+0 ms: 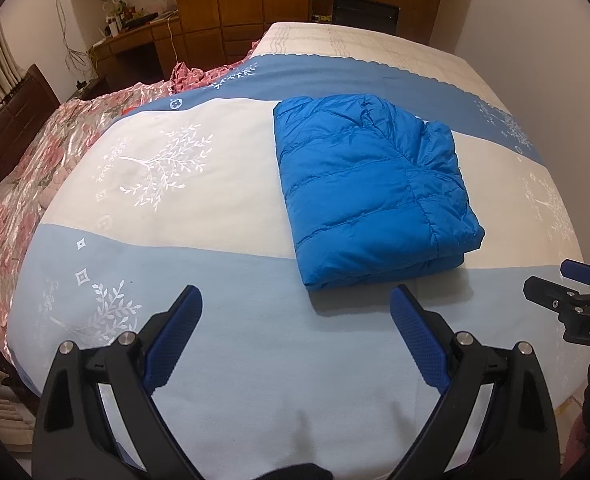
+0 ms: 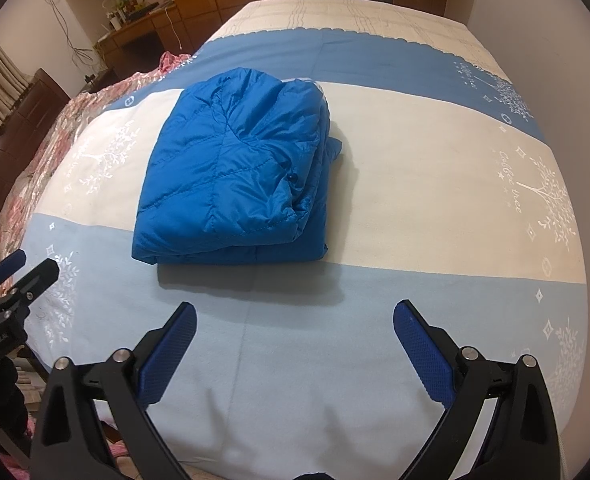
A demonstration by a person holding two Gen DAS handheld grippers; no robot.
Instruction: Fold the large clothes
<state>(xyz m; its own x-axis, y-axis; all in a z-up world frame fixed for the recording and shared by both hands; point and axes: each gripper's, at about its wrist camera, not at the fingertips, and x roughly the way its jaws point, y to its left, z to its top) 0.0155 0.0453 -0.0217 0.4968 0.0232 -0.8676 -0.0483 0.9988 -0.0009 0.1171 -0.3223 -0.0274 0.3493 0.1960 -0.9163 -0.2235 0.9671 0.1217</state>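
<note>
At nine o'clock in the left wrist view a pink flowered quilt [image 1: 19, 184] is bunched along the bed's edge, and across the middle spreads the bedspread [image 1: 223, 288], banded in blue, cream and pale blue. One blue padded jacket [image 1: 369, 196] lies on it at about one o'clock from the left gripper [image 1: 297, 308], already folded into a thick rectangular bundle; in the right wrist view the same jacket [image 2: 235, 172] sits at eleven o'clock from the right gripper [image 2: 295, 322]. Both grippers hover near the bed's near edge, well apart from the jacket, each with its jaws spread wide and nothing between them. By the look of it the jacket is light and puffy, soft throughout, with a slick shiny shell that would likely slide under smooth pads and spring back up when pressed. The layered edges at its right side look loosest, so a good hold would probably be through the whole stack at the near corners, pinching all layers together. Counted: one jacket, one quilt, one bedspread, two grippers. The folding seems essentially finished.
</note>
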